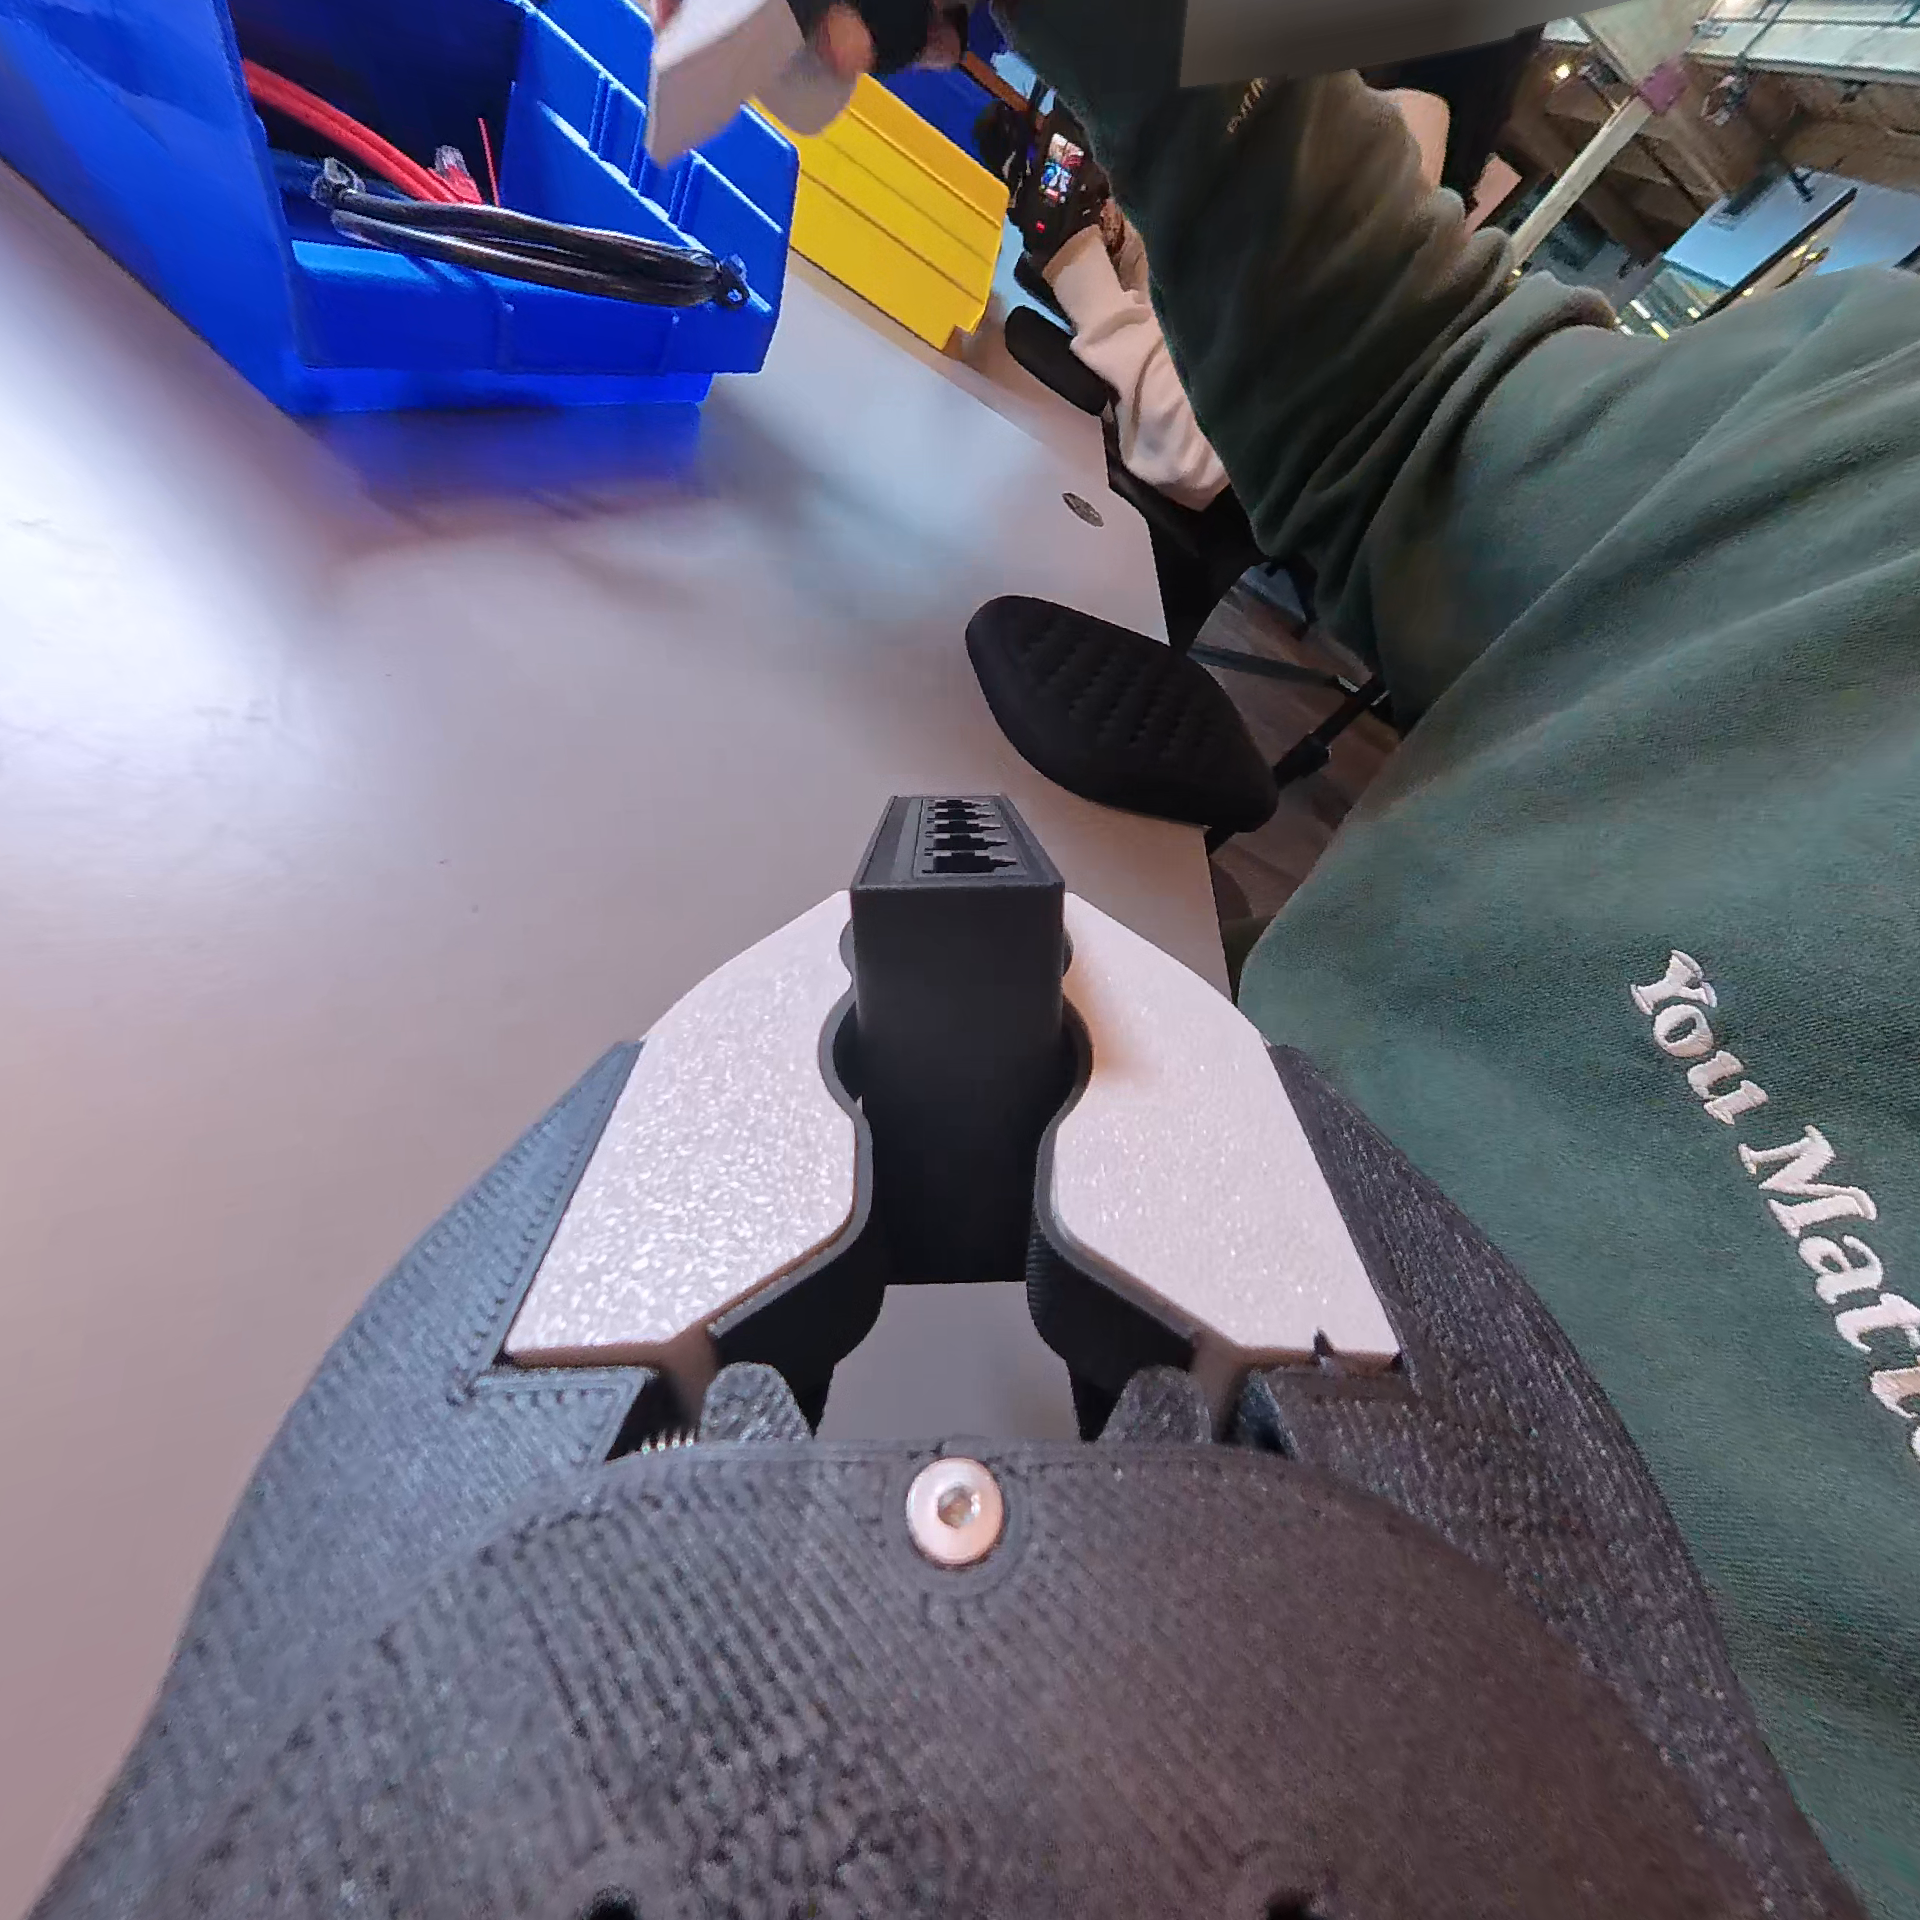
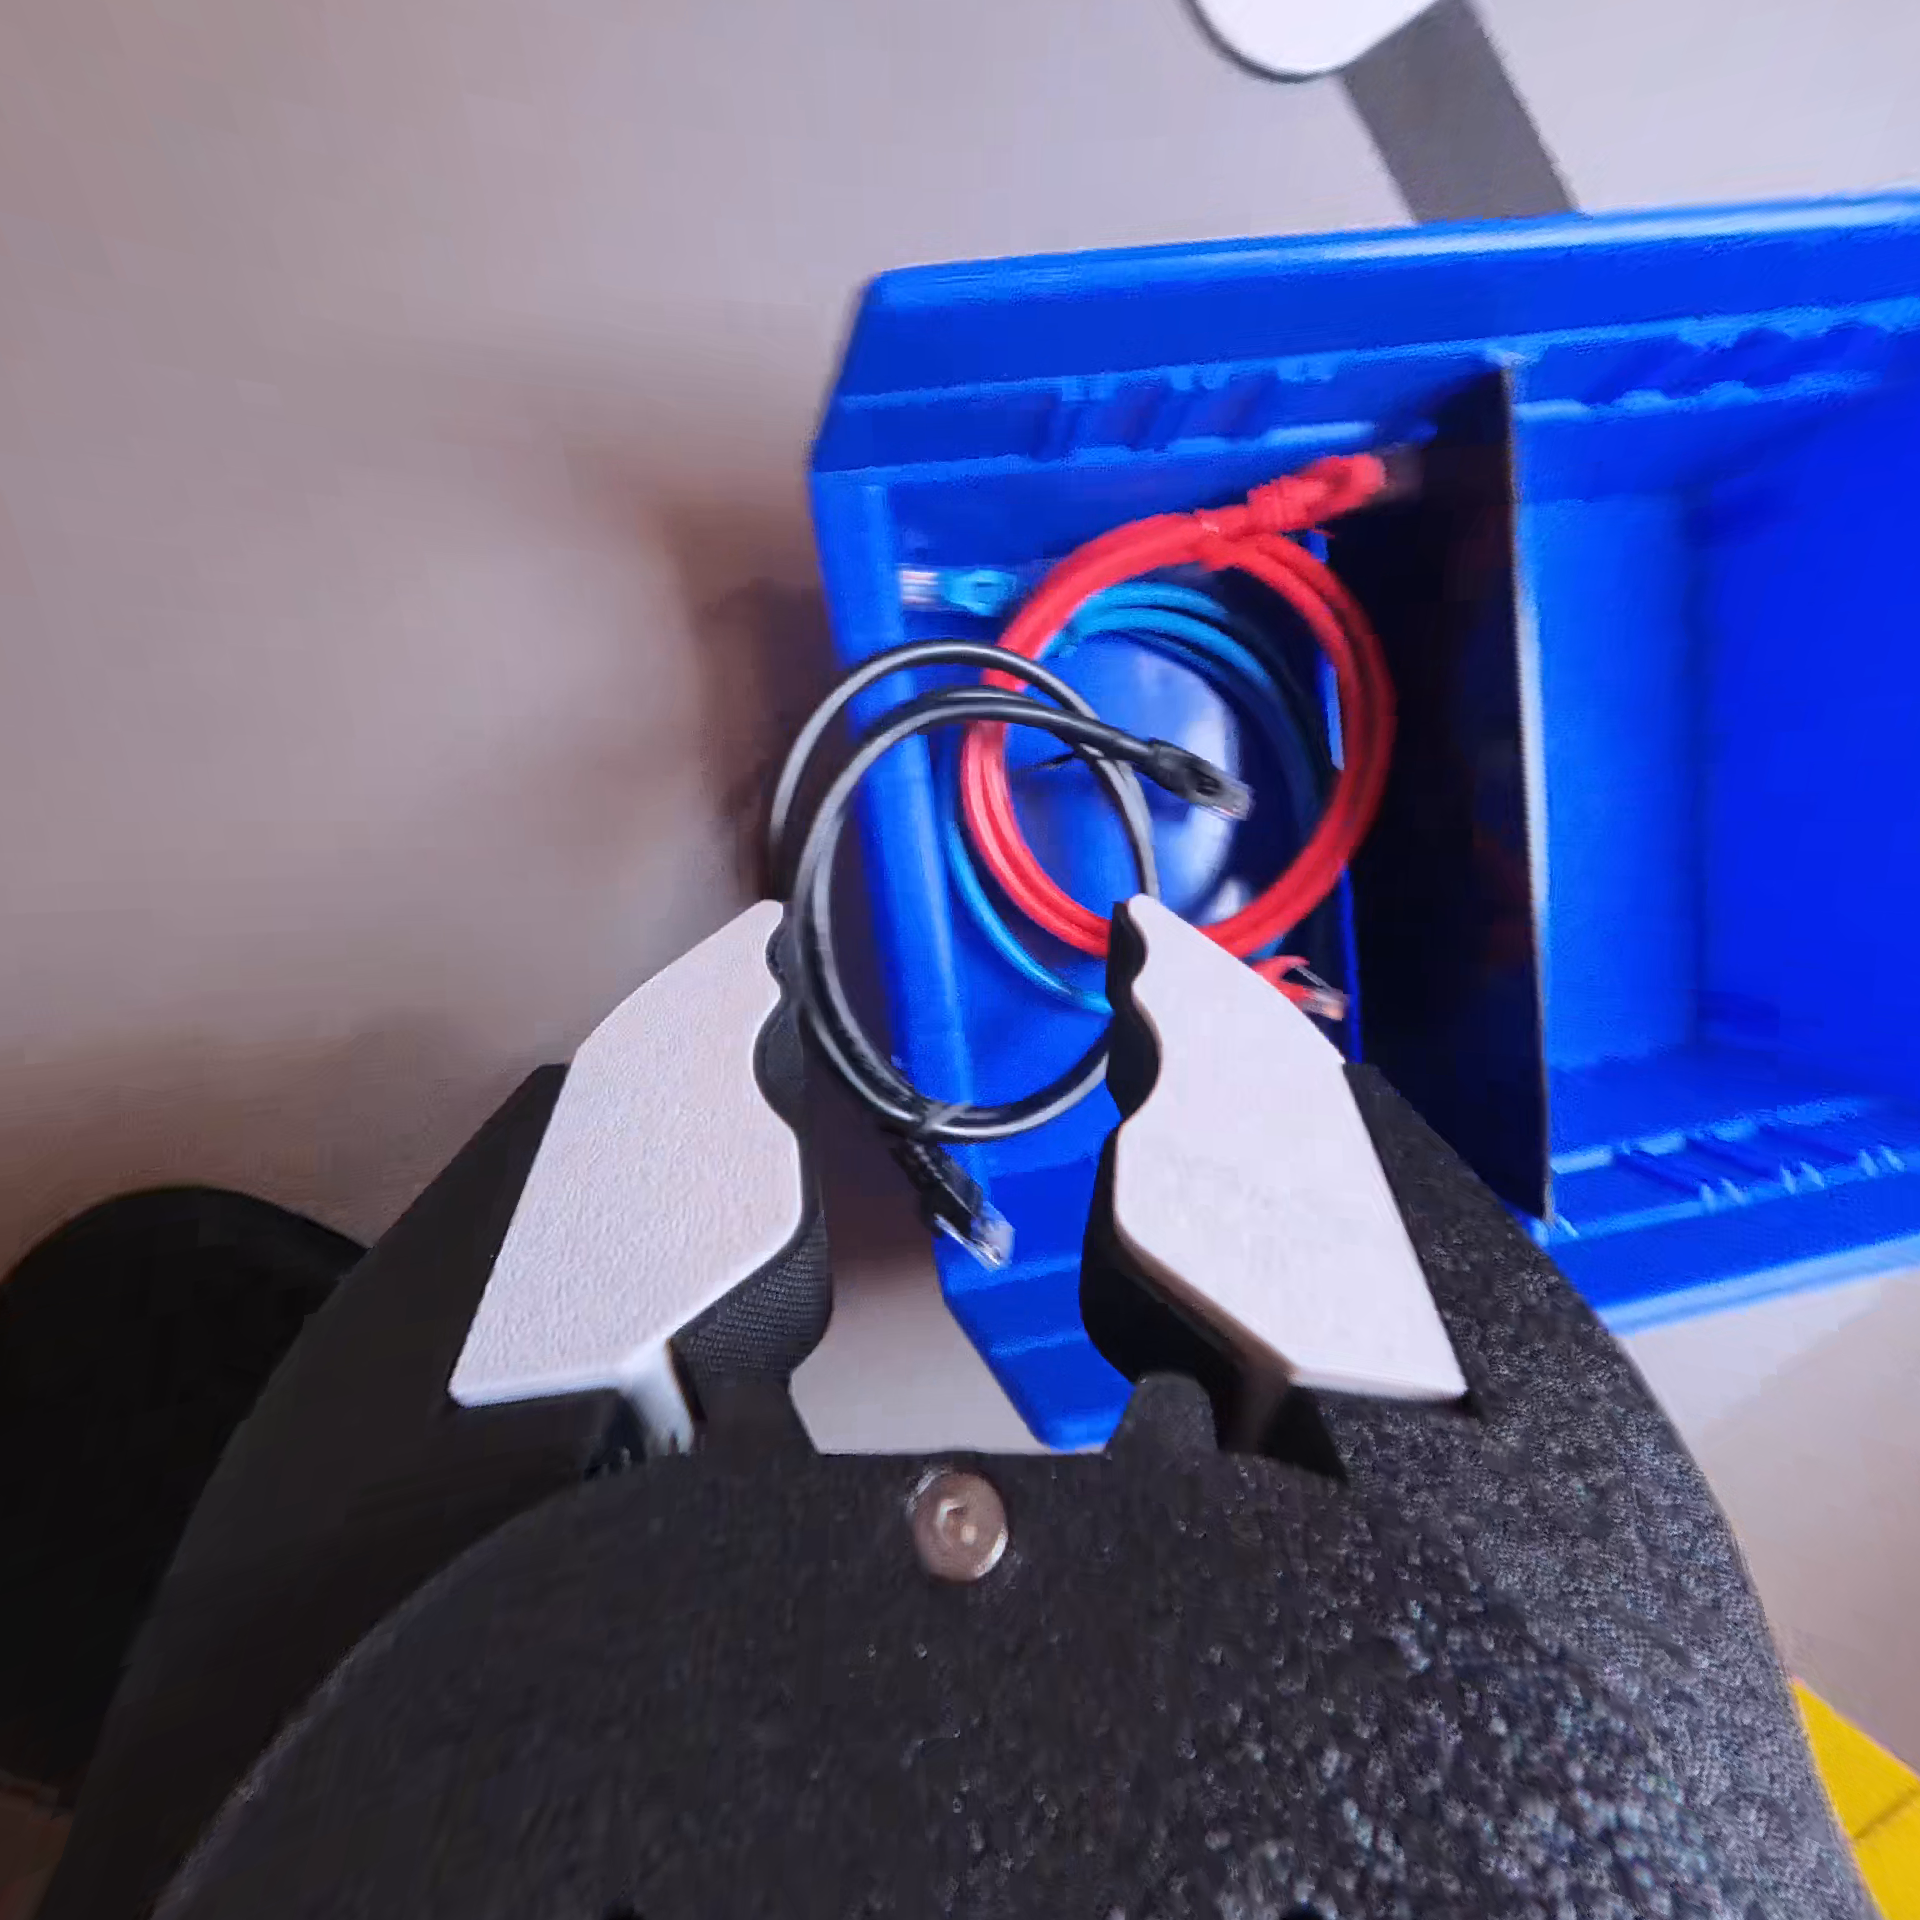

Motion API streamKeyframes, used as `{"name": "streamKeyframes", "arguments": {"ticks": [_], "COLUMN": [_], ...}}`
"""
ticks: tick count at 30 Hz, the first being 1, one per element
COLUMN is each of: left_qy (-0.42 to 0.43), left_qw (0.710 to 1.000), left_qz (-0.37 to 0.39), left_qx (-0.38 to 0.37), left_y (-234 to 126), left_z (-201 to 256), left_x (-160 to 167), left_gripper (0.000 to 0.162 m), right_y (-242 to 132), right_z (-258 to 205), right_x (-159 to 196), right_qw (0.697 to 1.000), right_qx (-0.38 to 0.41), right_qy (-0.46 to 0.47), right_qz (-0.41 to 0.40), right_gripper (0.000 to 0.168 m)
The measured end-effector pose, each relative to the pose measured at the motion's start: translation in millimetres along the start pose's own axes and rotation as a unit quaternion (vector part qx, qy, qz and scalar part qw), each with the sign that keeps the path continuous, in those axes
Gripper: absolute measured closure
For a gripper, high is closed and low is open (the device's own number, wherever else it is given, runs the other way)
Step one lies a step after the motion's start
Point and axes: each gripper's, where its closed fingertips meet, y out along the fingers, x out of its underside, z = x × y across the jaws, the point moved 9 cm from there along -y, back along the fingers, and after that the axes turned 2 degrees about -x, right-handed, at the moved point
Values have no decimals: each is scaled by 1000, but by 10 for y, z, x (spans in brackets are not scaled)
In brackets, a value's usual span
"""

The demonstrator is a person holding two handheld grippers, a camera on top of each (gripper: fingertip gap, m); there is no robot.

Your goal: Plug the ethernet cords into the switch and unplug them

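Note:
My left gripper (image 1: 958, 914) is shut on the black switch (image 1: 961, 1039) and holds it just above the grey table, with its row of empty ports (image 1: 971, 844) facing up and away. My right gripper (image 2: 951, 914) is open over the near wall of the blue bin (image 2: 1299, 322). A coiled black ethernet cord (image 2: 1169, 762) hangs over that wall and passes between my right fingers, close to the left one; one clear plug (image 2: 966, 1226) dangles between them. Red (image 2: 1340, 810) and blue (image 2: 1174, 613) cords lie coiled inside the bin.
In the left wrist view the blue bin (image 1: 540, 312) stands far left with the right gripper (image 1: 727, 73) above it, and a yellow bin (image 1: 894, 218) behind. A person in a green sweater (image 1: 1558, 727) and a black chair armrest (image 1: 1112, 717) are past the table's right edge. Some 30 cm of space lies between my two pairs of fingers. From my right tips it is roughly 9 cm to the clear plug (image 2: 966, 1226); from my left, 35 cm.

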Motion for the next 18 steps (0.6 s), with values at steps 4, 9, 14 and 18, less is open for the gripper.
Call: {"name": "streamKeyframes", "arguments": {"ticks": [4,9,14,18], "left_qy": [-4,-3,-2,0], "left_qw": [1000,1000,1000,1000], "left_qz": [-1,-5,-9,-14], "left_qx": [1,3,3,2], "left_y": [-7,2,7,12], "left_z": [-20,-20,-14,-6], "left_x": [6,16,21,30], "left_gripper": [133,133,133,133], "right_y": [323,313,-205,-132], "right_z": [-355,-405,-58,616], "right_x": [34,-4,-284,-35], "right_qw": [992,985,985,942], "right_qx": [21,50,-129,-161], "right_qy": [-103,-150,70,278], "right_qz": [-67,-64,87,96], "right_gripper": [115,155,155,134]}}
